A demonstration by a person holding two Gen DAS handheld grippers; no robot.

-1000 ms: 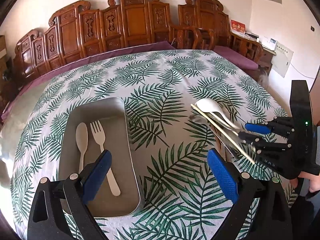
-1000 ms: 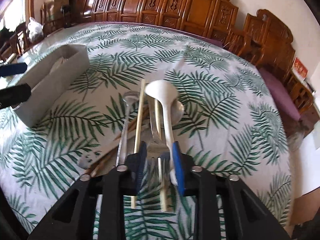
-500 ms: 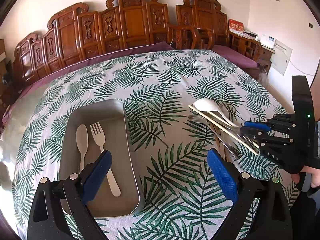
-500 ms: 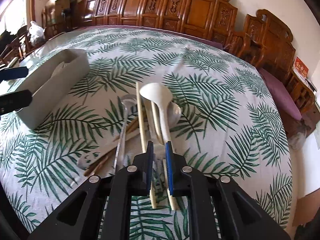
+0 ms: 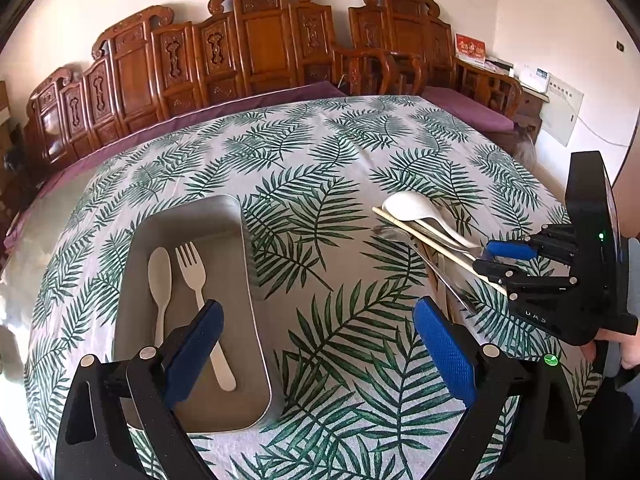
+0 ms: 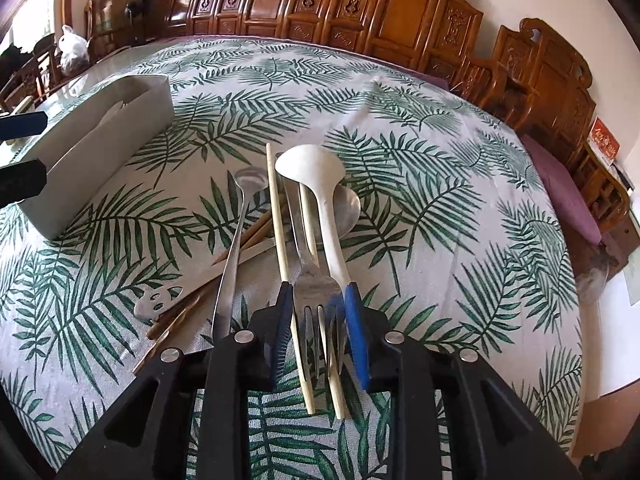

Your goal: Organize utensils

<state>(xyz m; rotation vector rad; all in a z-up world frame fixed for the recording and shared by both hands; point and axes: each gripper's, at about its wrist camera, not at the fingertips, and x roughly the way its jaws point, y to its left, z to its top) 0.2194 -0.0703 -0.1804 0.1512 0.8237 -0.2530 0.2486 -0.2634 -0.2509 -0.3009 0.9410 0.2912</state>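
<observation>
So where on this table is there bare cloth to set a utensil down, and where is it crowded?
Bare tablecloth runs along the far side, toward the wooden chairs, and between the grey tray and the utensil pile. The tray's right half is also free, beside its spoon and fork. It is crowded at the pile, around the right gripper.

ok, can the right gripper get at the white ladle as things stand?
Probably yes, but not cleanly. The right gripper already straddles the white ladle handle, yet a metal fork and a chopstick sit between its fingers too, so closing may catch those as well.
</observation>
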